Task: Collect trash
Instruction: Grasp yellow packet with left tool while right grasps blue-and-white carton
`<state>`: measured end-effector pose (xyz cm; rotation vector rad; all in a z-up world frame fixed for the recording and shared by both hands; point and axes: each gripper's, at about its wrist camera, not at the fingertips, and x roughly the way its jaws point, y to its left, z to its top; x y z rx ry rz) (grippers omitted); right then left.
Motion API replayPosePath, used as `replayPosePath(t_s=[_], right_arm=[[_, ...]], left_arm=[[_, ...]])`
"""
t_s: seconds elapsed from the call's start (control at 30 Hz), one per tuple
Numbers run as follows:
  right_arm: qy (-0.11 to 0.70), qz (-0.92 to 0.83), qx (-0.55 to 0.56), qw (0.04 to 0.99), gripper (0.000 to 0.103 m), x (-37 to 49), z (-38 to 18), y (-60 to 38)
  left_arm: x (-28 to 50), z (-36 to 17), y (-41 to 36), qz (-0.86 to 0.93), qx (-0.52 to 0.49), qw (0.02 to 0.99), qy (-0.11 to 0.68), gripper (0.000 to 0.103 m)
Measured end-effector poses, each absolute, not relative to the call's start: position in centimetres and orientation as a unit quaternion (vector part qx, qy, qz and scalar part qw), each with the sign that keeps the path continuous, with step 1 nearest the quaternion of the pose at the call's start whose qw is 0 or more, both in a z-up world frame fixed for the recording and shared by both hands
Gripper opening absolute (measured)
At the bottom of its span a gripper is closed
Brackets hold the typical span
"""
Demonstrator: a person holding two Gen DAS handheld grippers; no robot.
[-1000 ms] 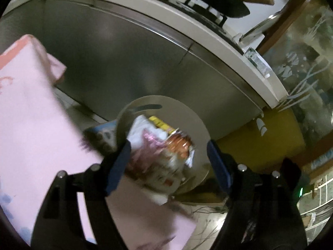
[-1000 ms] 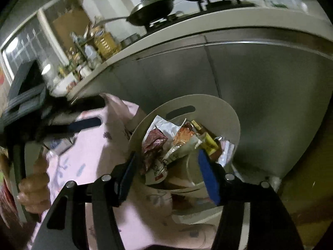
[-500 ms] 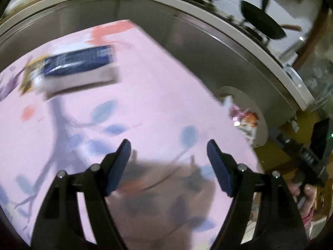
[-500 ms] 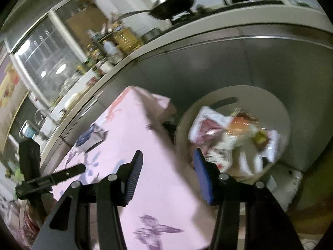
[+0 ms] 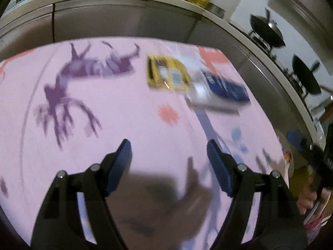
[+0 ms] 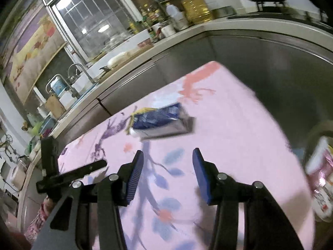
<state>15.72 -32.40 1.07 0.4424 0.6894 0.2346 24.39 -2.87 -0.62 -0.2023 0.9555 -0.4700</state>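
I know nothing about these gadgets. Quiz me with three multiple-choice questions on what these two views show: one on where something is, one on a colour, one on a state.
1. Where does the blue packet lie?
A. on the pink tablecloth
B. on the kitchen counter
C. in the sink

2. What colour is the flat wrapper beside it?
A. green
B. yellow
C. red

3. What is between the fingers of the left hand-held gripper?
A. the blue packet
B. a bottle
C. nothing

Answers: 1 A, it rests on the patterned cloth below the counter; 2 B, the left view shows it yellow; 3 C, the blue pads stand apart over bare cloth.
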Motion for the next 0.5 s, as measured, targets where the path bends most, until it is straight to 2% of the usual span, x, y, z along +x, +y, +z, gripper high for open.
replayPosePath(t_s=[0.1, 0.33, 0.5], right_arm=[[0.335, 0.122, 0.221, 0.908, 0.046, 17.9, 1.2, -30.9], [0.342, 0.115, 0.237, 0.902, 0.046, 21.3, 0.1, -31.5], [0.335, 0.113, 0.25, 0.901, 0.046, 23.0, -0.5, -32.3]], left_arm=[[29.3, -0.1, -1.5, -0.241, -0.14, 0.845, 0.455, 0.077], [39.2, -2.9, -1.4, -0.291, -0.243, 0.788, 0.485, 0.077], [41.7, -3.7, -2.5, -0.35, -0.268, 0.758, 0.48, 0.077]])
